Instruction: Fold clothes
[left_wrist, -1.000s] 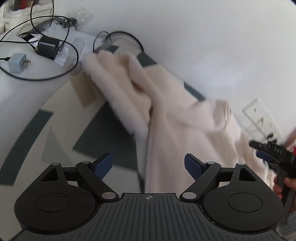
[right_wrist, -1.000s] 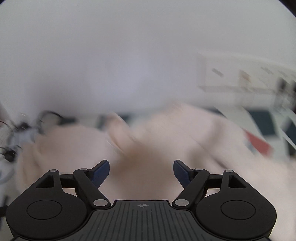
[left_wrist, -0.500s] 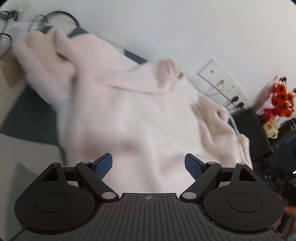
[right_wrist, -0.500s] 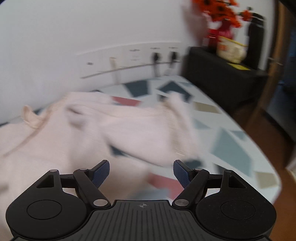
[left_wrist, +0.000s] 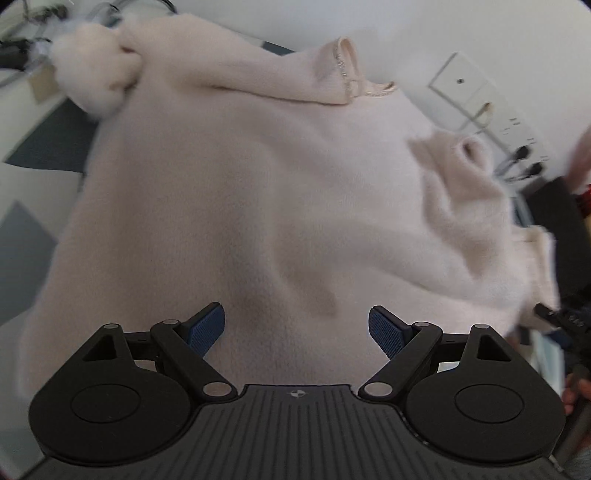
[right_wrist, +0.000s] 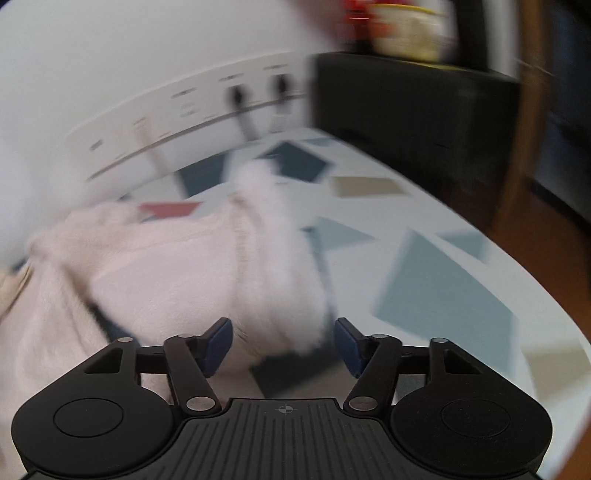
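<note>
A cream fluffy sweater (left_wrist: 258, 192) lies spread on the patterned table, its collar (left_wrist: 347, 70) toward the wall and a bunched sleeve (left_wrist: 96, 74) at the upper left. My left gripper (left_wrist: 297, 326) hovers open over the sweater's body, nothing between its blue pads. In the right wrist view the sweater's right sleeve (right_wrist: 273, 258) runs toward me across the table (right_wrist: 443, 288). My right gripper (right_wrist: 282, 343) is open with the sleeve end lying between its fingers, unpinched. The other gripper's tip (left_wrist: 565, 321) shows at the left view's right edge.
Wall sockets with plugs (right_wrist: 258, 96) line the wall behind the table. A black cabinet (right_wrist: 406, 107) stands past the table's far end. Cables (left_wrist: 22, 44) lie at the far left. A person's fingers (left_wrist: 576, 395) show at the right edge.
Both grippers swung right and closer to the sweater. The left view moved from the left sleeve onto the body; the right view now sits down at the right sleeve end.
</note>
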